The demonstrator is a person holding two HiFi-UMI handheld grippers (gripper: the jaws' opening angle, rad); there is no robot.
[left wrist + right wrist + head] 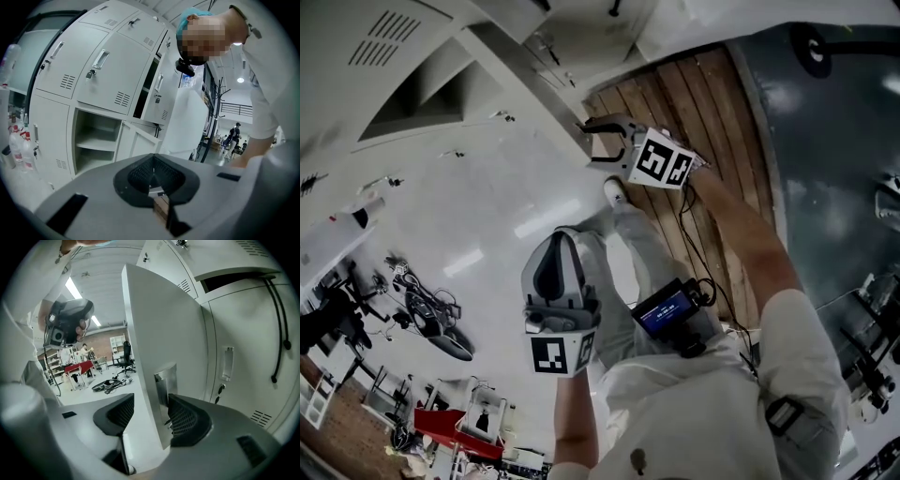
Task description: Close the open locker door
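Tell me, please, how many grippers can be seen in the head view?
2. The right gripper is higher, its jaws astride the locker door; the left gripper is lower, mid-picture, jaws together. None seems hidden.

Bright ceiling strip lights (pixel 73 288), glare on floor (pixel 532 221), heavy fisheye warping, dark corners
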